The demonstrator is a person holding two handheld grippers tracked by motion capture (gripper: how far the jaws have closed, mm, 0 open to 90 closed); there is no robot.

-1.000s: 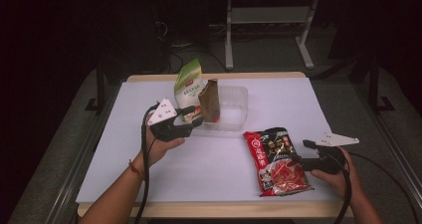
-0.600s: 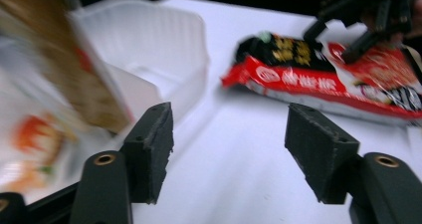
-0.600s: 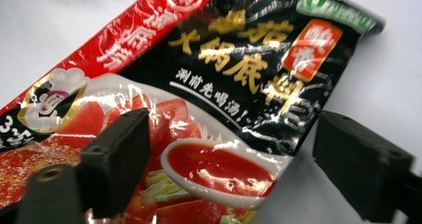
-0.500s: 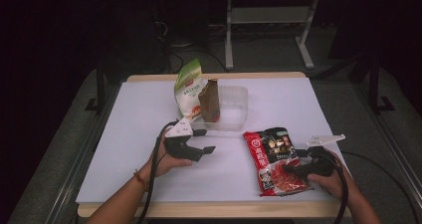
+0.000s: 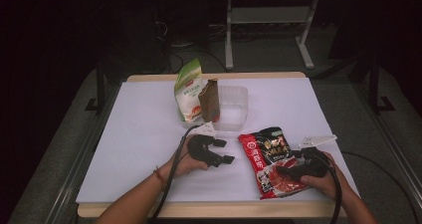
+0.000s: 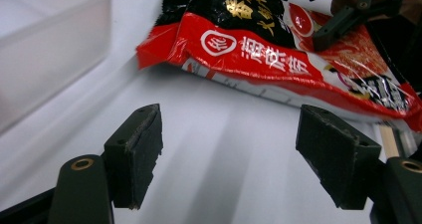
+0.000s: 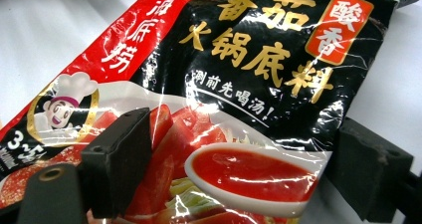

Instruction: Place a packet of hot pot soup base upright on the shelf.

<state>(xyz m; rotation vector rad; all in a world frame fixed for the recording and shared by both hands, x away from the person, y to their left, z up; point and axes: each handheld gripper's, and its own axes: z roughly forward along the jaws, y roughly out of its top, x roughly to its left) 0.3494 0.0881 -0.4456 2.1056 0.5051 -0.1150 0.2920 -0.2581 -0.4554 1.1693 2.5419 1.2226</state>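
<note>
A red and black soup-base pouch (image 5: pixel 266 157) lies flat on the white table at the near right. My right gripper (image 5: pixel 284 170) rests over its near end. Its jaws have just been opening and now stand wide, straddling the pouch (image 7: pixel 239 84) without pressing it. My left gripper (image 5: pixel 225 151) hovers low over bare table just left of the pouch. Its jaws have also just been opening, with nothing between them (image 6: pixel 234 154). In the left gripper view the pouch (image 6: pixel 249 50) lies ahead, with the right gripper's jaw tips (image 6: pixel 348 20) on it.
A clear plastic container (image 5: pixel 238 109) sits at the table's middle back, and shows in the left gripper view (image 6: pixel 45 45). A green and white bag (image 5: pixel 187 92) and a brown pouch (image 5: pixel 209 100) stand upright against its left side. The table's near edge (image 5: pixel 199 206) is close.
My left gripper has left the brown pouch by the container, come down toward the near side and the red pouch, and opened wider. The right gripper's jaws opened over the red pouch.
</note>
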